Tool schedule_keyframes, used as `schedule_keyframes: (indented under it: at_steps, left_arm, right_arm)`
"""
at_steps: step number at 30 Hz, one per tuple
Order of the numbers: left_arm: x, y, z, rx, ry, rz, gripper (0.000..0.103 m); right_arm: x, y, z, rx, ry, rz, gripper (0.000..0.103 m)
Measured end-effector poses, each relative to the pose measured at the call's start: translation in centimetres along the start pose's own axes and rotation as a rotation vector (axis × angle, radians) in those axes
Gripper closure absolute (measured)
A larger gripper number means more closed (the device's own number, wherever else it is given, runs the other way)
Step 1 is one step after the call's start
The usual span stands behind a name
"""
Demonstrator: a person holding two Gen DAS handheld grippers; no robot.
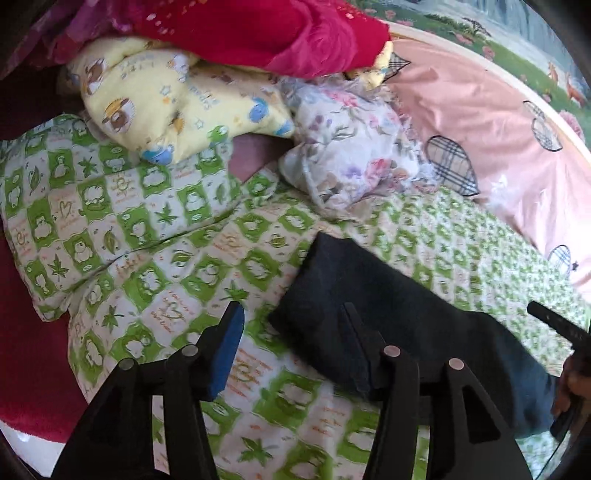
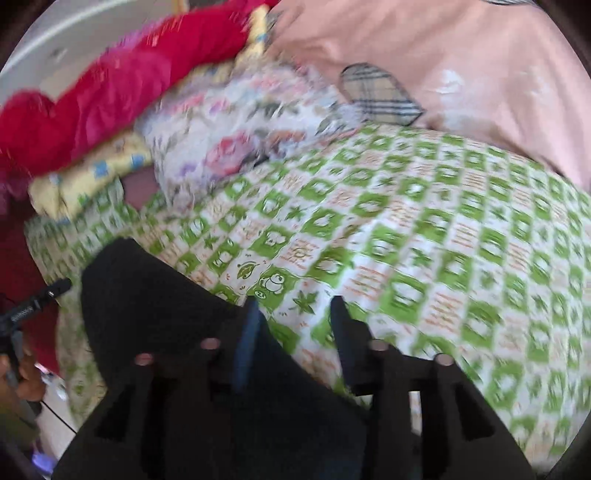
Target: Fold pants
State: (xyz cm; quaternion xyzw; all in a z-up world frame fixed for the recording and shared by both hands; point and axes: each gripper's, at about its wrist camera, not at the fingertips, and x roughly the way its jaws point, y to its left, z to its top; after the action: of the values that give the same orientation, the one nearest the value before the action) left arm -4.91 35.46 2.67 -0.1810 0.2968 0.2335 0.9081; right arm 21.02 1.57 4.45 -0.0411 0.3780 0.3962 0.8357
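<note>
The dark navy pants (image 1: pixel 369 295) lie folded on the green-and-white patterned bedspread (image 1: pixel 177 266). My left gripper (image 1: pixel 291 314) is open, its right finger over the pants' near edge and its left finger with a blue pad (image 1: pixel 229 350) over the bedspread. In the right wrist view the pants (image 2: pixel 147 295) lie at the lower left. My right gripper (image 2: pixel 295 306) is open, its left finger at the pants' right edge and its right finger over the bedspread (image 2: pixel 443 240). The right gripper also shows at the right edge of the left wrist view (image 1: pixel 561 325). The right view is blurred.
Piled bedding lies at the back: a yellow cartoon-print cushion (image 1: pixel 166 99), a floral bundle (image 1: pixel 351 147), a red cloth (image 1: pixel 277 33) and a pink quilt with plaid hearts (image 1: pixel 498 122). A green-patterned pillow (image 1: pixel 74 206) lies at the left. A dark red blanket (image 1: pixel 29 369) borders the bed.
</note>
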Motion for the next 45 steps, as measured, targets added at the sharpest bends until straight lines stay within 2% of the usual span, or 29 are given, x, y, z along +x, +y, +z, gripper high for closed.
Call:
schedule_keyframes:
  at_steps: [4,15,17,21,29,35,45]
  left_arm:
    - [-0.9,-2.8,-0.2,0.044,0.0,-0.055,0.043]
    - [-0.7,-14.1,-3.0,0.241,0.065,-0.225,0.04]
    - [-0.7,-16.7,-3.6,0.292,0.077,-0.265,0.035]
    - [-0.5,-21.2,-4.8,0.402,0.105,-0.324,0.035]
    - [0.2,-29.6,-6.5,0.556,0.18,-0.455,0.035]
    - [0.0,-36.6,-7.9,0.721,0.202,-0.552,0.035]
    - [0.7,-46.6,-10.1,0.919,0.292,-0.712,0.035]
  right_arm:
    - [-3.8,-0.9,-2.3,0.048,-0.015,-0.008,0.059]
    - [-11.9,-5.0,-9.7,0.219,-0.045,-0.089,0.059]
    - [-13.2,-5.7,-10.6,0.241,-0.057,-0.106,0.059]
    - [-15.5,-7.1,-12.5,0.297,-0.088,-0.139,0.059]
    - [-19.3,-10.2,-16.2,0.414,-0.12,-0.23,0.058]
    - [-22.4,-12.6,-18.1,0.488,-0.173,-0.307,0.058]
    - [-23.6,-15.2,-19.7,0.556,-0.179,-0.349,0.058]
